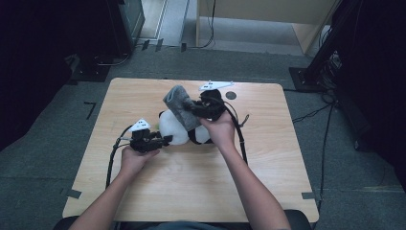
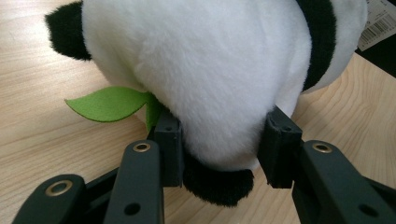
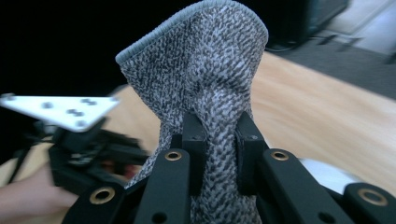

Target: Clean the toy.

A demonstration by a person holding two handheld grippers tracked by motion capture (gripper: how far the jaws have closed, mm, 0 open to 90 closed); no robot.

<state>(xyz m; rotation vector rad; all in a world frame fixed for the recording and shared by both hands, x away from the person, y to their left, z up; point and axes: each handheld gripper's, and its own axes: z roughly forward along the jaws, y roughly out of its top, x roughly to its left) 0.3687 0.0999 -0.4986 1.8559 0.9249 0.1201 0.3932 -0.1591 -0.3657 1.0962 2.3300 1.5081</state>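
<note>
Left tool [image 2: 219, 140] clamps the plush panda [image 2: 205, 70], its green leaf [image 2: 109, 102] visible up close; right tool [image 3: 220, 140] pinches the grey sock [image 3: 205, 70].

No wording could be read anywhere on the table; the only printed mark was a barcode on a white tag [image 2: 379, 23] at the two o'clock corner of the left gripper view, beside the panda plush toy [image 2: 210, 70], its digits too small to make out.
</note>
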